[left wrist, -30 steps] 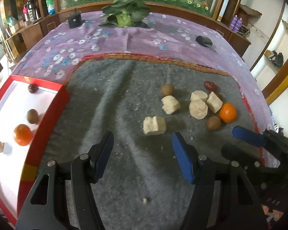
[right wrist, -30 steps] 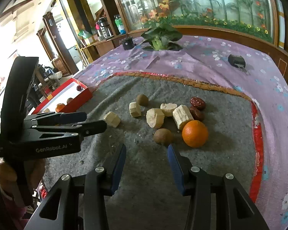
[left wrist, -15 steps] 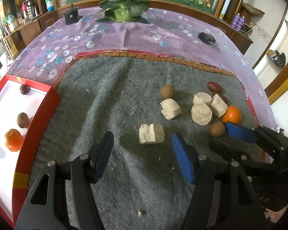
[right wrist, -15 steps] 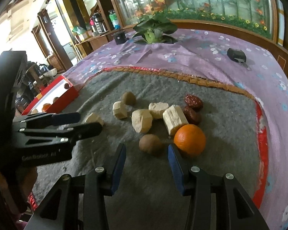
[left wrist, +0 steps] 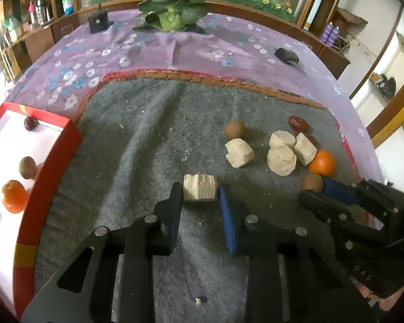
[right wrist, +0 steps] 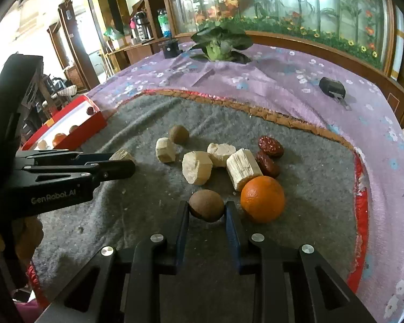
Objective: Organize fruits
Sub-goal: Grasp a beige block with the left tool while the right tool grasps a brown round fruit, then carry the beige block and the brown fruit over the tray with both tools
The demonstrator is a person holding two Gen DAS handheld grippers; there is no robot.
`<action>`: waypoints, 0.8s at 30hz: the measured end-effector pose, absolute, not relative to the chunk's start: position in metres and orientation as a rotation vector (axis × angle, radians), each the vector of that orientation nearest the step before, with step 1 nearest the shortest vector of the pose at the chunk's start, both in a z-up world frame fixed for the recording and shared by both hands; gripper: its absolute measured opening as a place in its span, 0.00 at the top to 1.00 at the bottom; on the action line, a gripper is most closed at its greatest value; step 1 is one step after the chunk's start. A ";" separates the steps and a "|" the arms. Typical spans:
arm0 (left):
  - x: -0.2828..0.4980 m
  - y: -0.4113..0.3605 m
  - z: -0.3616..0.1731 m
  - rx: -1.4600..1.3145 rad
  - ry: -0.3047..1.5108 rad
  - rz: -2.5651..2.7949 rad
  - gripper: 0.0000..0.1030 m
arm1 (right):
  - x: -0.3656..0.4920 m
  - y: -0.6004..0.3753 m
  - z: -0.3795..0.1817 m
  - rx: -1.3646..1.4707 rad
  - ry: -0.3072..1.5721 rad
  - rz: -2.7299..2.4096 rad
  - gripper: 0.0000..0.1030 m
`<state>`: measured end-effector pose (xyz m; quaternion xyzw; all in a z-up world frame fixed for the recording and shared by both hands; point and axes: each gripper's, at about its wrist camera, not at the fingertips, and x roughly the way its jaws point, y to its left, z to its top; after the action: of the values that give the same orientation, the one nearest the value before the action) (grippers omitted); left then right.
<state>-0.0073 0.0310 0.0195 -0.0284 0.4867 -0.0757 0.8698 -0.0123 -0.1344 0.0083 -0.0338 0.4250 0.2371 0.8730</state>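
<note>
Pale chunk and brown fruit sit pinched mid-blanket; more chunks, dates, an orange cluster toward its right edge.

Home dining room: floral tablecloth, wooden cabinets, thermos, flower-painted glass panels.

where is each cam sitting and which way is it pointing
Left wrist: on the left gripper, facing forward over the grey mat; its fingers clamp a pale chunk; red tray at left, right gripper at right.
Right wrist: on the right gripper, facing forward; its fingers clamp a brown fruit beside the orange; left gripper at left.
Shared: mat, fruit pile, tray, cabbage.
</note>
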 end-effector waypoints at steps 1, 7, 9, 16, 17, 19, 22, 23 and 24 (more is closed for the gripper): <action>-0.009 0.031 0.020 -0.057 1.017 -0.161 0.75 | -0.014 -0.134 0.010 -0.066 0.885 0.502 0.74; -0.019 0.037 0.030 -0.056 0.996 -0.156 0.75 | -0.022 -0.129 0.018 -0.052 0.876 0.524 0.74; -0.023 0.041 0.034 -0.056 0.986 -0.155 0.74 | -0.024 -0.123 0.021 -0.059 0.870 0.533 0.74; -0.032 0.056 0.040 -0.075 0.971 -0.138 0.74 | -0.030 -0.103 0.028 -0.090 0.860 0.569 0.75; -0.033 0.059 0.042 -0.075 0.966 -0.133 0.74 | -0.030 -0.100 0.029 -0.091 0.858 0.575 0.75; -0.036 0.064 0.044 -0.078 0.957 -0.116 0.74 | -0.031 -0.095 0.029 -0.092 0.860 0.587 0.75; -0.040 0.073 0.047 -0.078 0.955 -0.095 0.74 | -0.031 -0.085 0.031 -0.104 0.861 0.603 0.75; -0.040 0.075 0.048 -0.077 0.954 -0.086 0.74 | -0.031 -0.081 0.032 -0.106 0.860 0.611 0.75; -0.041 0.078 0.048 -0.077 0.951 -0.077 0.74 | -0.031 -0.078 0.032 -0.108 0.858 0.615 0.75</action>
<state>-0.0411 0.0777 0.0484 -0.0372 0.4575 -0.0370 0.8876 -0.0309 -0.0781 0.0322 -0.0515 0.4091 0.2934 0.8625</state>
